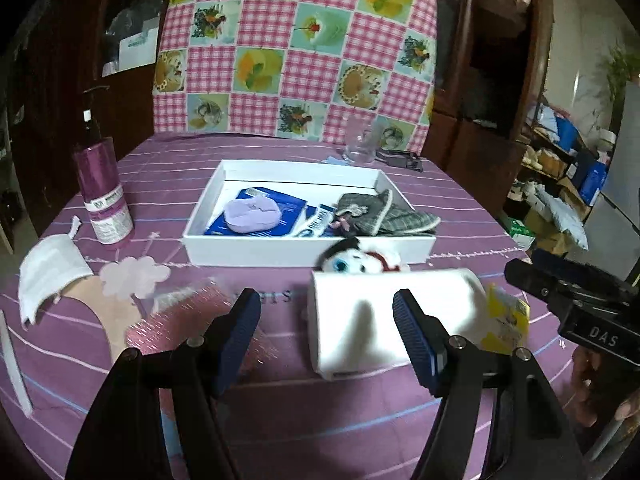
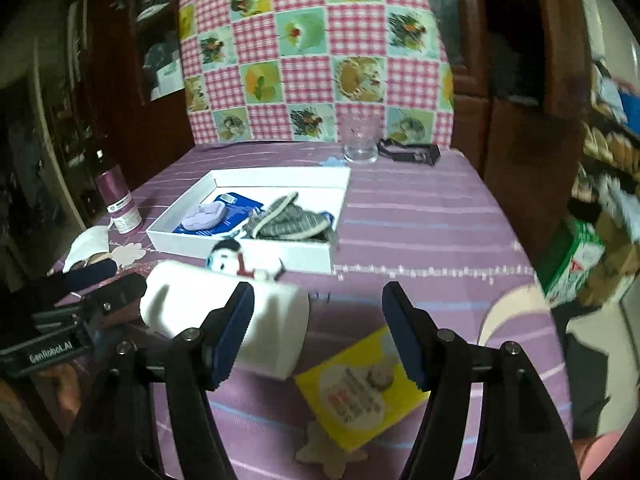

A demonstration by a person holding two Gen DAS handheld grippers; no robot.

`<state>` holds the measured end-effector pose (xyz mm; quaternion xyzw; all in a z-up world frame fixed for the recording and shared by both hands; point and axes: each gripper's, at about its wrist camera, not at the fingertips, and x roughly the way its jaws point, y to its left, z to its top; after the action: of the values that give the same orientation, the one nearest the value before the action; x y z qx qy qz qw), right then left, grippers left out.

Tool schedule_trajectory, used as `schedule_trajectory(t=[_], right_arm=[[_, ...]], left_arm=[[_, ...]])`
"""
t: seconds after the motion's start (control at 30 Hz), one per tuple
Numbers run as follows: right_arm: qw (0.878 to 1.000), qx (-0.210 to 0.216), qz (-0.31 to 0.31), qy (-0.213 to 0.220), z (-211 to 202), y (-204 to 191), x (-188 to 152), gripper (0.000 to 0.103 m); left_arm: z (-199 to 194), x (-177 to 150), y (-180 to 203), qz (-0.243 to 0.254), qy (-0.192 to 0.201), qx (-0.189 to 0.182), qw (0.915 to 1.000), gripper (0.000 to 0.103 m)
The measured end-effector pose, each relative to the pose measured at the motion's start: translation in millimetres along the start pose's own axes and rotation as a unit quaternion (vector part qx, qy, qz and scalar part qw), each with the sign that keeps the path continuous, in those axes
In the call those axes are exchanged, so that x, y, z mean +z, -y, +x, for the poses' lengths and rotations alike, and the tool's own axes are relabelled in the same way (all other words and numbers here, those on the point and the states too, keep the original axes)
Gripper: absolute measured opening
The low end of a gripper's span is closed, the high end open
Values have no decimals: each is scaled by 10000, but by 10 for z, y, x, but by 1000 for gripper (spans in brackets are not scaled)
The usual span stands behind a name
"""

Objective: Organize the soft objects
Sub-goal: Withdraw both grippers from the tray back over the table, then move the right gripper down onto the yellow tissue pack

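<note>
A white box (image 1: 256,254) (image 2: 280,254) on the purple tablecloth holds a lilac soft pad (image 1: 251,211) (image 2: 203,216), a blue packet (image 1: 286,208), a tube (image 1: 314,224) and grey checked slippers (image 1: 386,212) (image 2: 292,220). A white plush toy (image 1: 358,258) (image 2: 230,260) lies against the box's near wall. A white roll (image 1: 384,320) (image 2: 224,316) lies in front of it. My left gripper (image 1: 326,330) is open, just short of the roll. My right gripper (image 2: 318,326) is open, empty, beside the roll and above a yellow packet (image 2: 360,396) (image 1: 506,316).
A purple spray bottle (image 1: 102,192) (image 2: 120,200) stands at the left. A white face mask (image 1: 50,270), a pale cloud-shaped piece (image 1: 132,276) and a pink glittery pouch (image 1: 180,320) lie near left. A glass (image 1: 360,146) (image 2: 360,140) and black clip (image 2: 408,152) stand far. A beige star shape (image 2: 328,452) lies near.
</note>
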<state>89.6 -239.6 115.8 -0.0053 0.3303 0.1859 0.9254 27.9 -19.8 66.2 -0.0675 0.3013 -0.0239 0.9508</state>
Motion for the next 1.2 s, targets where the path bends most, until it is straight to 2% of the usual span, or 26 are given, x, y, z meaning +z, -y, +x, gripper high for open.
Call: schedule_trajectory(t=[0.07,0.13,0.23,0.33,0.37,0.4,0.47,0.57,0.67,1.03,1.1,1.2], right_arm=[[9997,-97,114,-217,84,16,-76,67],[9985,145,38,-523,158,-29,-102,67],[9974,189,18,-693,179,-86,-121,64],[9973,-44,-37,-738,189,-99,-132,63],[9969,-105,-40,-773,197,-96,-142,61],[9968,-52,-4,-793,199,-86,-147,59],[9964,123,114,-837,189,-59,-149,51],[9963,188,177,-820,167,-46,-153,50],[9975,15,130,-694,135,-72,-151,50],[9986,-8,197,-493,68,-74,-127,50],[9983,82,271,-505,58,-67,-128,50],[9964,342,444,-639,78,-23,-128,50]], left_arm=[[46,-36,15,-23,-158,-33,9999,69],[59,-66,48,-28,-177,-28,9998,69],[47,-96,122,145,-149,63,9998,69],[63,-104,148,199,-164,100,9996,69],[77,-108,151,192,-192,70,9996,64],[98,-113,156,183,-246,39,9995,57],[146,-113,157,175,-392,-10,9991,49],[163,-121,156,172,-399,30,9991,47],[144,-133,169,221,-353,72,9991,45],[118,-128,166,200,-191,26,9996,45],[118,-128,163,175,-223,-26,9996,50],[116,-126,164,129,-227,-57,9996,51]])
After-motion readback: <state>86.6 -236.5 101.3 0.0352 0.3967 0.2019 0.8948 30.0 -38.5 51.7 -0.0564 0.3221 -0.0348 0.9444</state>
